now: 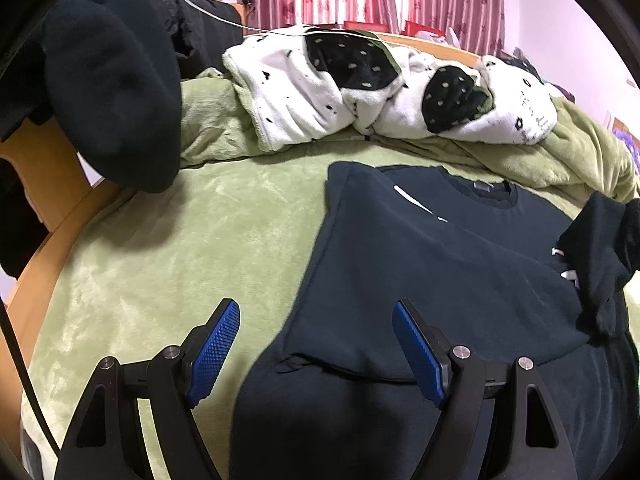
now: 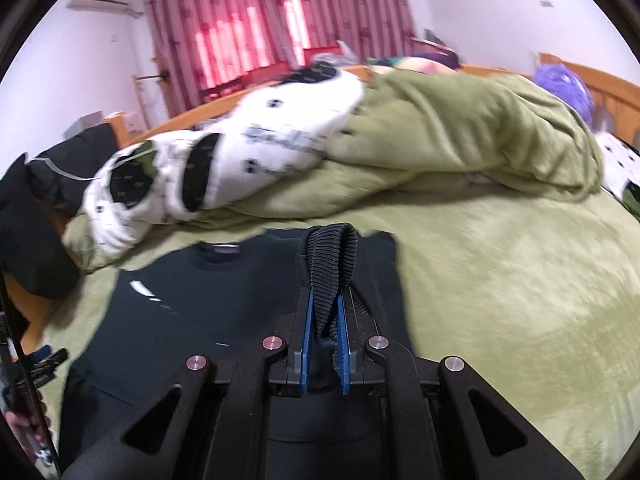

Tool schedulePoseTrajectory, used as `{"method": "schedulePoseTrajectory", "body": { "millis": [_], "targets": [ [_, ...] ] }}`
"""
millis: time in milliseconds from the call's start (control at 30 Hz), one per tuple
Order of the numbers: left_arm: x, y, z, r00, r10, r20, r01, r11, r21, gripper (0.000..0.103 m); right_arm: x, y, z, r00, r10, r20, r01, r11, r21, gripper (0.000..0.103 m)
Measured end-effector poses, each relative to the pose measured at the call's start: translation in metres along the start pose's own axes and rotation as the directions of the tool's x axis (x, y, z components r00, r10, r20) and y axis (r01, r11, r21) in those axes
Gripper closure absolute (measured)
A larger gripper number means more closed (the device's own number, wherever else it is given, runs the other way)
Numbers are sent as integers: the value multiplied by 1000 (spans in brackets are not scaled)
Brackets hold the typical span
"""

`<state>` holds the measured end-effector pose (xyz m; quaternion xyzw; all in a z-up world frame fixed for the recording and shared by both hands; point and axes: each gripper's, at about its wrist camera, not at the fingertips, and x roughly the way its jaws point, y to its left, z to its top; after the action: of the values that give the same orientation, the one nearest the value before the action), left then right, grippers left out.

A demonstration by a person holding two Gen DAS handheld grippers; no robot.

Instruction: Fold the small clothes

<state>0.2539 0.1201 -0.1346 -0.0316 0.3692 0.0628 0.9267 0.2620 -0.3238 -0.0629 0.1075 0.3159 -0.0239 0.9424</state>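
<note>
A dark navy sweatshirt (image 1: 420,264) lies flat on the green bed cover, neck toward the far side, its left sleeve folded across the body. My left gripper (image 1: 316,320) is open and empty, hovering just above the sweatshirt's lower left edge. My right gripper (image 2: 325,312) is shut on the ribbed cuff (image 2: 330,264) of the sweatshirt's right sleeve and holds it lifted over the body (image 2: 192,320). The lifted sleeve also shows in the left wrist view (image 1: 600,248) at the right.
A white and black fleece garment (image 1: 360,88) lies bunched on a rumpled green blanket (image 1: 580,152) at the far side. A black garment (image 1: 112,92) hangs over the wooden bed frame (image 1: 44,184) at the left. Red curtains (image 2: 248,20) are behind.
</note>
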Motion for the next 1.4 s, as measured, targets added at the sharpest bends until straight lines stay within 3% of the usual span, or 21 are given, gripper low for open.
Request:
{"method": "schedulePoseTrajectory", "body": {
  "millis": [267,333,367,433,500,733,900,1067,1233,1333,1400],
  "targets": [
    [-7,28,1,999,26,24,-25,999,-29,26,22,122,-5,989,129,-66,-134,988,-82,90],
    [-7,33,0,999,27,21,-27,999,-28,26,28,147,-15,981,162,-107,-173,980,-98,84],
    [-7,34,0,1000,21,19,-20,999,-29,26,31,159,-22,972,190,-137,-206,972,-110,72],
    [-8,34,-1,1000,7,17,-7,1000,-26,26,31,177,-33,963,210,-167,-235,961,-147,59],
    [-9,32,-4,1000,13,22,-12,1000,-9,26,23,178,-40,970,194,-144,-218,960,-174,57],
    [-12,6,-11,997,-80,-15,80,997,-15,26,-7,118,-36,978,178,-107,-186,980,-68,56],
    [-16,-37,-15,988,-146,-40,147,989,16,26,-25,63,-36,990,123,-73,-124,992,-10,54],
    [-28,-103,-20,977,-212,-16,213,971,107,26,-32,28,-48,997,11,-75,-17,996,-82,54],
    [-21,-157,-19,975,-217,-47,222,965,139,26,-23,-5,-62,990,-99,-97,79,979,-187,54],
    [-14,-175,-22,967,-247,-59,253,959,125,26,-26,-27,-63,989,-108,-103,88,980,-179,54],
    [-8,-184,-23,971,-230,-66,237,964,123,26,-30,-40,-62,989,-110,-95,93,980,-174,54]
  ]
}}
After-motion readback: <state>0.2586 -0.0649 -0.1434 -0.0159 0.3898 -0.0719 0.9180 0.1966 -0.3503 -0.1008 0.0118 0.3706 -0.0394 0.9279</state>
